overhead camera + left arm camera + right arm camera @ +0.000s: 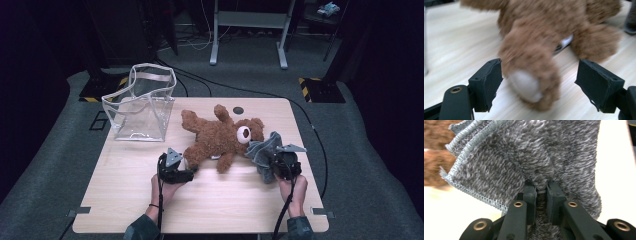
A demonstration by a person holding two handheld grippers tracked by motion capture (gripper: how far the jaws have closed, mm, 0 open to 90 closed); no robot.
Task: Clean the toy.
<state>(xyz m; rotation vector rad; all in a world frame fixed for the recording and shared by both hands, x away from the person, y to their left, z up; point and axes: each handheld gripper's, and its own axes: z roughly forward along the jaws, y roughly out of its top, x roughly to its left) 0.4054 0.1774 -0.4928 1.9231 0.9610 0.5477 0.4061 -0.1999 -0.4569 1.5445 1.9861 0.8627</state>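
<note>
Both forearms come in from the near edge of the table. The left gripper (pixel 186 170) lies low and level, pointing toward the right gripper, its jaws standing wide apart with nothing pressed between the pads (pixel 491 82). The right gripper (pixel 270 161) points away from the person, its jaws clamped nearly together.

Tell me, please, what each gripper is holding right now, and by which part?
The right gripper pinches the grey cloth by a bunched fold. The left gripper holds nothing; its fingers stand open around the teddy bear's leg.
</note>
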